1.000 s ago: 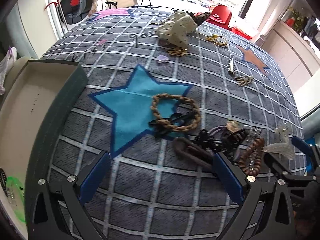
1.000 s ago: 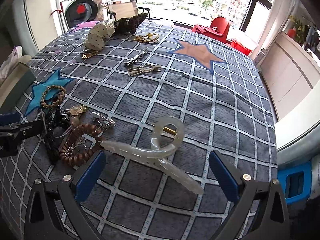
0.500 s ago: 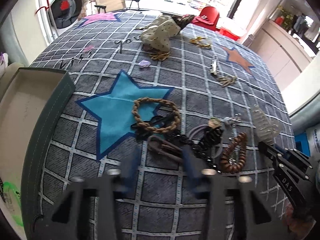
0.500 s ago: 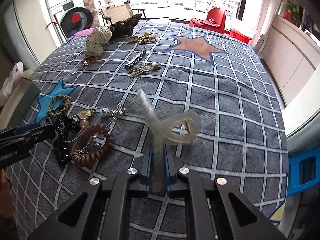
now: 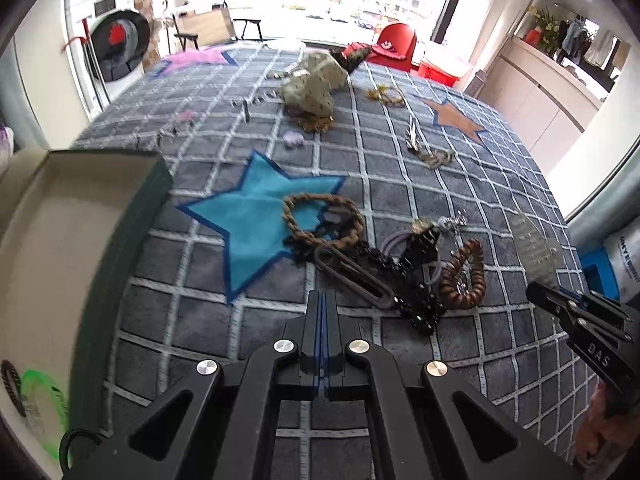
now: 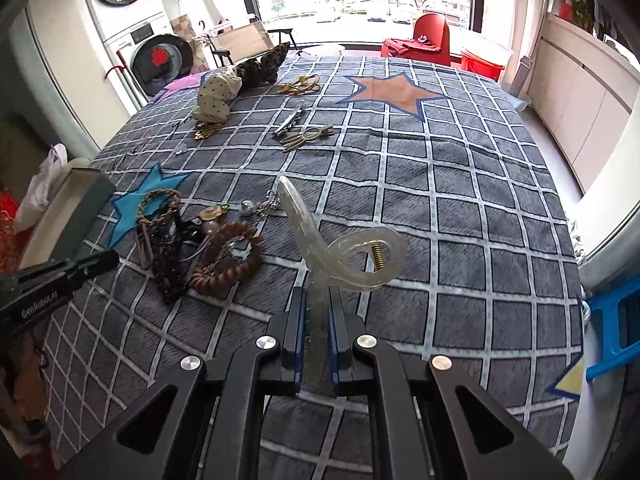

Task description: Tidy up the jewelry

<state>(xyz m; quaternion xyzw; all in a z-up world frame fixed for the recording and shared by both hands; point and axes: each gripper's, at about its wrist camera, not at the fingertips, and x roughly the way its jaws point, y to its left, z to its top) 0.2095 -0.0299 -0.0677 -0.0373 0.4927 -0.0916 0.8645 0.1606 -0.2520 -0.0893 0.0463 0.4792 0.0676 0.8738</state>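
Early on: the right gripper (image 6: 318,332) is clamped on the translucent plastic claw clip (image 6: 340,248), lifted clear. The left gripper (image 5: 322,336) is closed, empty. The brown wooden bead bracelet (image 5: 464,276) and most pieces still lie on the grey checked bench (image 5: 460,168); the open cream-lined box (image 5: 60,240) holds little.

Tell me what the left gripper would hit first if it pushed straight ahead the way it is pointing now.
Probably bare blanket. The left gripper is shut with nothing between its pads and tilts down at the grid fabric just short of the brown oval clip, which lies slightly right of its line. Depth is hard to judge in this fisheye view.
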